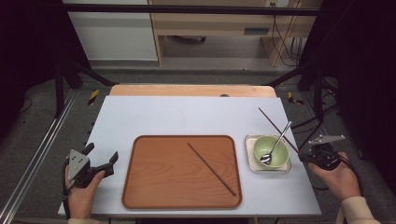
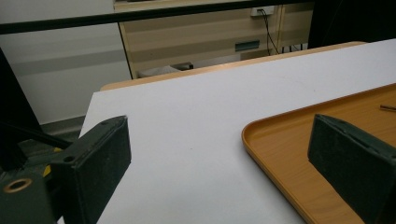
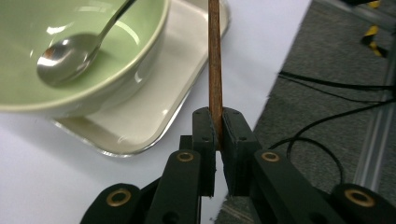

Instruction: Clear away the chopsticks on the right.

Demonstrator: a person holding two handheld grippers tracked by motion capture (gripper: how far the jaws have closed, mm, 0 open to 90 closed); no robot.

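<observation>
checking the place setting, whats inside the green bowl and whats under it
Inside the green bowl lies a metal spoon, its handle leaning over the far rim. The bowl stands on a small square dish; the bowl covers the dish's centre.

The right gripper (image 3: 217, 128) pinches a brown chopstick (image 3: 214, 60) upright between its black jaws, just beside a green bowl (image 3: 126, 60) holding a metal spoon (image 3: 65, 58) on a pale square plate (image 3: 177, 84).

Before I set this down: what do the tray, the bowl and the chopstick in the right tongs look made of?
Tray: wood or wood-look laminate, satin, visible grain. Bowl: glazed ceramic or melamine, pale green, glossy highlights. Chopstick in the right tongs: dark brown, probably wood, faint lengthwise grain.
</observation>
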